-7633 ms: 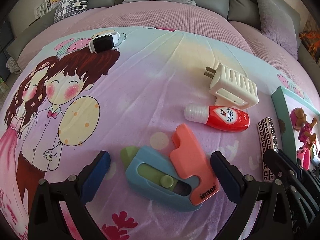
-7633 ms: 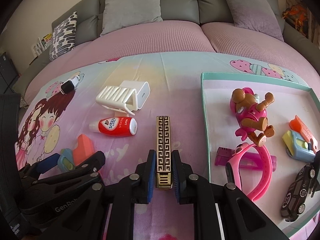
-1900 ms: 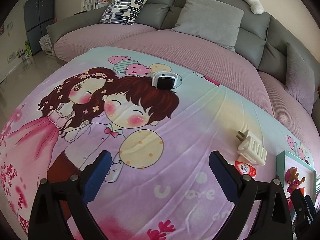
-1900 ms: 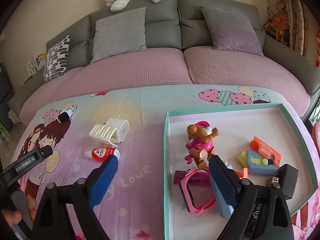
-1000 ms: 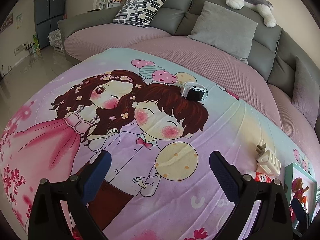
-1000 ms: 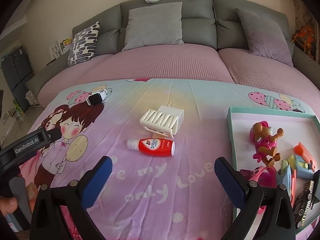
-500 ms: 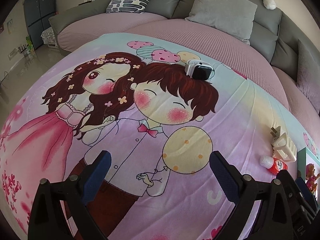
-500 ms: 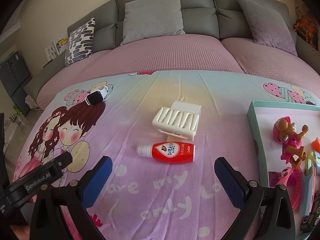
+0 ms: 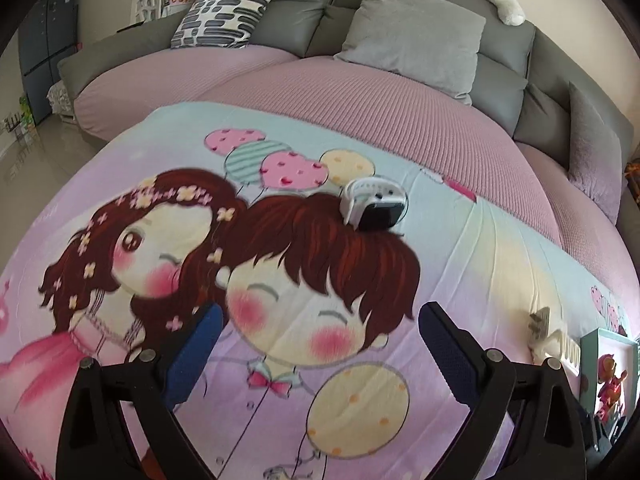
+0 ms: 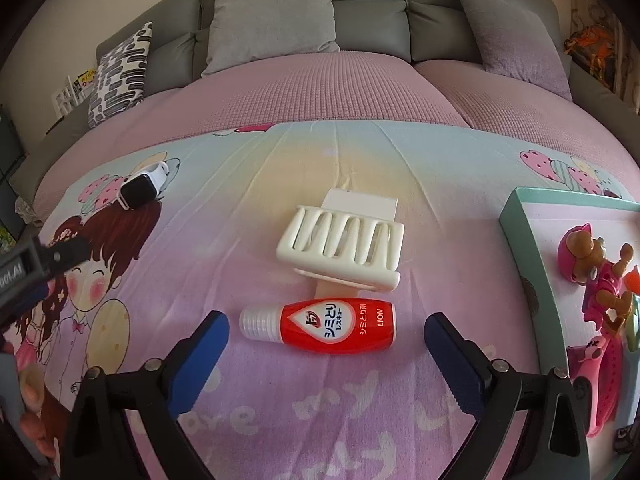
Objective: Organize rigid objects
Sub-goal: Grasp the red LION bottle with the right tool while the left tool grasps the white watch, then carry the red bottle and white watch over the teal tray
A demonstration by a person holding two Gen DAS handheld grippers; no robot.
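The red bottle (image 10: pixel 320 330) is lying crosswise on the bed just beyond the right gripper (image 10: pixel 326 334), whose wide, empty jaws have just been closing slightly, cap pointing to nine o'clock, while the left gripper (image 9: pixel 318 338), also gaping, is aiming toward the smartwatch (image 9: pixel 374 208) at twelve.

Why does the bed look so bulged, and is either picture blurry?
Both views are fisheye, so the blanket bulges and the corners go black. Left wrist view: softly smeared, the watch and cartoon print blurred. Right wrist view: sharper, the red bottle label readable, soft daylight, faint shadows under the white rack.
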